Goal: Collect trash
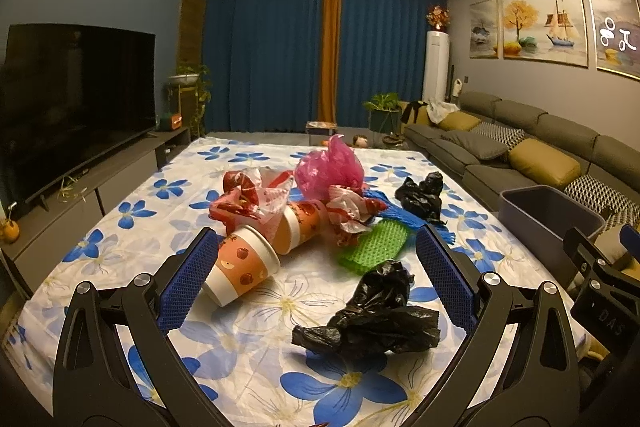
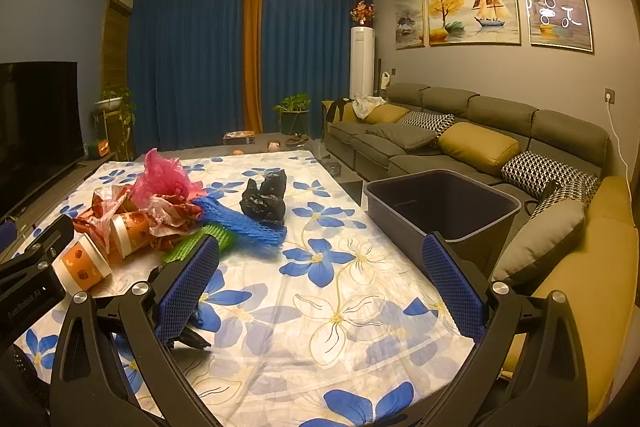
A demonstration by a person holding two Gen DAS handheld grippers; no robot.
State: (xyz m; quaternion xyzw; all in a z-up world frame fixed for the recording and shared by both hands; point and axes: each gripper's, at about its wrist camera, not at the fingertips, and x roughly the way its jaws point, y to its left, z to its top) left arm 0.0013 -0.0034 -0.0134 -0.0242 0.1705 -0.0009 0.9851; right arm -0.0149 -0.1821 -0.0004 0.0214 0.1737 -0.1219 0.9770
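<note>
Left tongs [image 1: 316, 263]: spread wide and holding nothing, low over the near part of the surface [image 1: 100, 251], which carries a white cloth with blue flowers.
Near black bag [image 1: 372, 323]: crumpled plastic lying on the cloth between the two blue pads, closer to the right pad, touching neither as far as can be seen.
Near paper cup [image 1: 240, 267]: on its side, mouth toward the camera, its base just beside the left pad; whether they touch cannot be told.
Second paper cup [image 1: 300, 227]: also on its side, right behind the first.
Trash heap: red-and-white plastic bag [image 1: 256, 199], pink plastic bag [image 1: 328, 171], green foam net [image 1: 374, 247], blue foam net [image 2: 244, 223] and a far black bag [image 1: 422, 197] lie bunched beyond the left tongs' tips.
Right tongs [image 2: 322, 255]: spread wide, empty, over bare cloth; the heap lies ahead and to their left.
Bin [image 2: 444, 207]: dark grey tub, open and empty, standing at the surface's right edge, just behind the right pad of the right tongs.
Background: grey sofa [image 2: 480, 131] with yellow cushions behind the bin.
</note>
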